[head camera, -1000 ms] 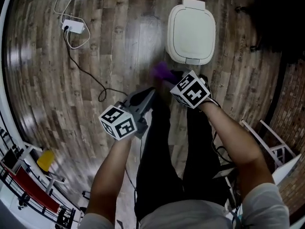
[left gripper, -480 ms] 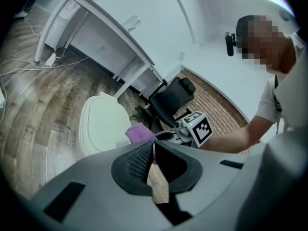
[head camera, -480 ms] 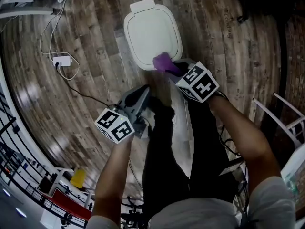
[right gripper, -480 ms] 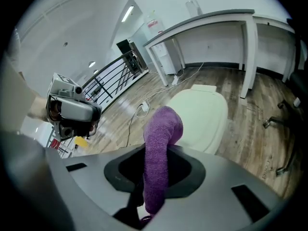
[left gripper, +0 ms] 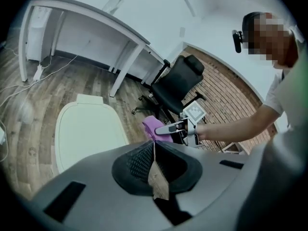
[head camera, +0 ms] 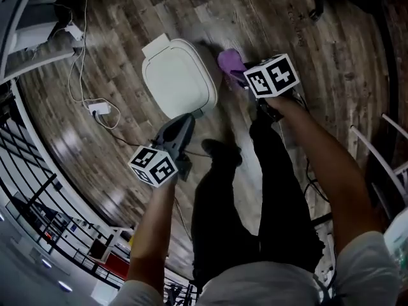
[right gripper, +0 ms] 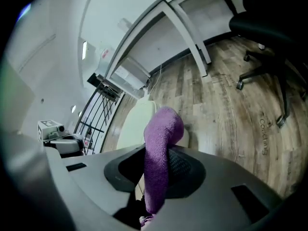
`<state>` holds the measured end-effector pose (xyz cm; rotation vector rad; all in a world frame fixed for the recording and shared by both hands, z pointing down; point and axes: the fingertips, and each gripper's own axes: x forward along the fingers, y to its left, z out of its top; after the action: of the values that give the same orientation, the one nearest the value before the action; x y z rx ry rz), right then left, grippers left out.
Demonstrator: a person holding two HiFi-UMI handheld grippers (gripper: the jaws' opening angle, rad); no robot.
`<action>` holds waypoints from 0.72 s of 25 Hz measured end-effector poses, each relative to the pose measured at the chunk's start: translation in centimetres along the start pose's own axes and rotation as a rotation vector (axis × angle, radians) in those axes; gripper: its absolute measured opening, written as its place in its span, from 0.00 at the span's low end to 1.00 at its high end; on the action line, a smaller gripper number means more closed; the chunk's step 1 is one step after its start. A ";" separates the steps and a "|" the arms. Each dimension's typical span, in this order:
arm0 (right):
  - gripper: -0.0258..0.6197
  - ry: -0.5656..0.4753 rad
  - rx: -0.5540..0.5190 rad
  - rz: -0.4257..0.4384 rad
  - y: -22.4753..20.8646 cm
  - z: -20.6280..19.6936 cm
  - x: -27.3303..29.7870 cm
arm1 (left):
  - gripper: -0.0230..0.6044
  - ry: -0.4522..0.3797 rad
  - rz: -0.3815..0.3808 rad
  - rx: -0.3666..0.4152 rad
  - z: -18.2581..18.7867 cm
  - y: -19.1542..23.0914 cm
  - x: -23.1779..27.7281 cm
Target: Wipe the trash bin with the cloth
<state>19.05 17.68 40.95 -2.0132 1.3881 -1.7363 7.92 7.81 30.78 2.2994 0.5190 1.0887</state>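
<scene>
Head view: trash bin on the floor, lid down, cloth just beside it. Left gripper view: your left claw is pressed together, empty. Right gripper view: right claw pinches the cloth. It looks soft, floppy and light, so grip it bunched.

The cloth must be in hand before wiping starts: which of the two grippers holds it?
The right gripper: the purple cloth is clamped between its jaws. The left gripper has its jaws closed on nothing.
</scene>
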 end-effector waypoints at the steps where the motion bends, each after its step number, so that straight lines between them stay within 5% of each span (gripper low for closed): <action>1: 0.19 -0.012 0.034 -0.002 -1.1 0.4 -0.3 | 0.04 0.007 0.004 0.016 0.9 -0.2 0.7; 7: 0.19 -0.077 0.245 0.015 -4.7 1.4 -0.1 | 0.04 0.067 -0.020 0.096 3.9 -0.2 3.9; 18: 0.19 -0.171 0.562 0.118 -5.7 5.3 6.4 | 0.04 0.213 -0.116 0.160 3.9 5.3 6.8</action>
<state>25.94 14.03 47.34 -1.6821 0.8229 -1.6223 15.67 6.25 35.98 2.2663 0.8403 1.2827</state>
